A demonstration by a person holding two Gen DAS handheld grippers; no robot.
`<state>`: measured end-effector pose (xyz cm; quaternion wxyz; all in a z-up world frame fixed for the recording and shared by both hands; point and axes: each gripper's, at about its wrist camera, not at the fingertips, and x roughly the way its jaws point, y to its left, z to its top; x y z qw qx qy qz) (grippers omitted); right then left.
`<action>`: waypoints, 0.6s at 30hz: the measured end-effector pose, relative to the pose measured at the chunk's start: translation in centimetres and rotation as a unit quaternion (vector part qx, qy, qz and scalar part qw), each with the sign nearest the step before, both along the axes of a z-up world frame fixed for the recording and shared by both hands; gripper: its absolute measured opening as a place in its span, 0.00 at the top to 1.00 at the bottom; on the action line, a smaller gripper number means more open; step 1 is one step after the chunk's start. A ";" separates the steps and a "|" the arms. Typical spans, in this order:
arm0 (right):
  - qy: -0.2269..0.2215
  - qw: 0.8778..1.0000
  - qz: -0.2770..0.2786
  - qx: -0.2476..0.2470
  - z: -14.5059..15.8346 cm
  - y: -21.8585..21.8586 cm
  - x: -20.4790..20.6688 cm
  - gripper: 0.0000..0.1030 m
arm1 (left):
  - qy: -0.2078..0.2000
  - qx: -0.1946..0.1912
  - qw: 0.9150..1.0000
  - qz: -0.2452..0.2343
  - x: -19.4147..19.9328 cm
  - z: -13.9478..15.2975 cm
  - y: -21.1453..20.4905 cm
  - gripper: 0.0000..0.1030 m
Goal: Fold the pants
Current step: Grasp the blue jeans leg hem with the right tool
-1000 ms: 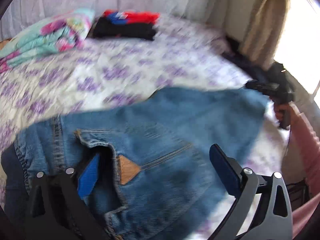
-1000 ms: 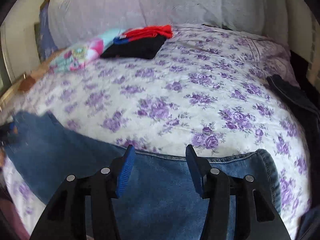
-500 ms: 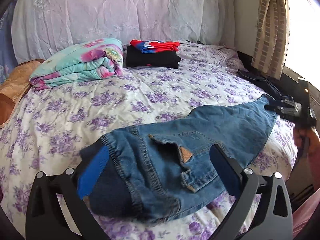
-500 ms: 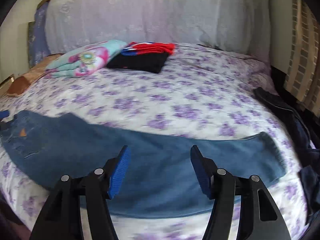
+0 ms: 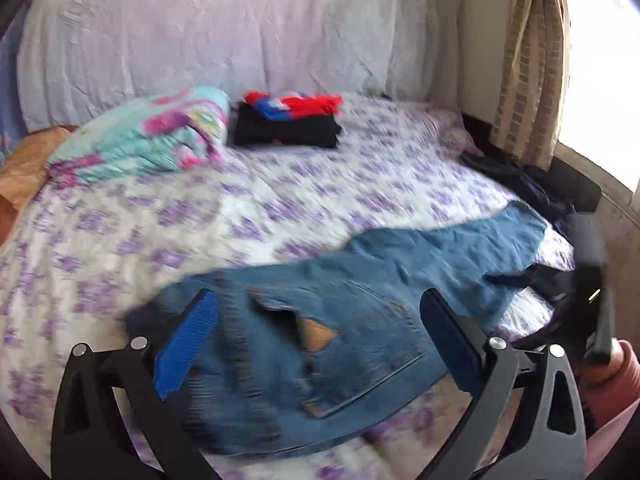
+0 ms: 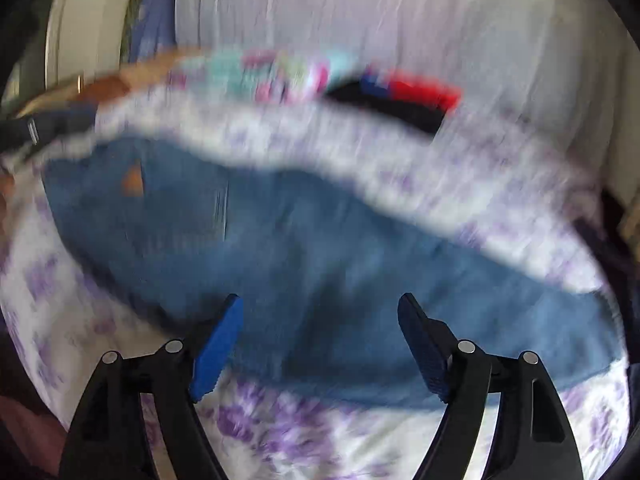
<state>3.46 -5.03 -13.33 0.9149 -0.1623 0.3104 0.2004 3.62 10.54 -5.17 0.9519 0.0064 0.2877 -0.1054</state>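
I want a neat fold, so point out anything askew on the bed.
The jeans lie in a curve instead of straight, their far edge wavy. A dark garment is heaped loose at the bed's window side. The stacked clothes look tidy.

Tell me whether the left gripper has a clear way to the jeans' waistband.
Probably yes: the left gripper stands wide open with nothing between its pads, the jeans lie flat on the bed, and nothing covers the waist end below it.
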 end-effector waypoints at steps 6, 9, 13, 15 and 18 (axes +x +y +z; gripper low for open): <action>-0.069 0.994 -0.078 0.025 3.9 -8.3 0.0 0.23 | 0.038 0.099 0.994 -0.009 0.6 -4.6 -2.7 0.05; -0.080 0.985 -0.145 0.044 4.0 -14.8 3.1 0.23 | 0.041 0.073 0.996 -0.008 0.8 -4.7 -1.9 0.05; 0.020 0.977 -0.210 0.033 -0.6 -23.9 8.3 0.19 | 0.040 0.084 0.996 -0.006 0.8 -4.7 -2.1 0.04; 0.046 0.966 -0.202 0.157 0.3 -28.4 8.4 0.36 | 0.040 0.086 0.995 -0.007 0.7 -4.7 -2.2 0.04; -0.019 0.948 -0.315 0.049 2.3 -29.3 6.9 0.28 | 0.039 0.085 0.996 -0.007 0.7 -4.8 -2.4 0.04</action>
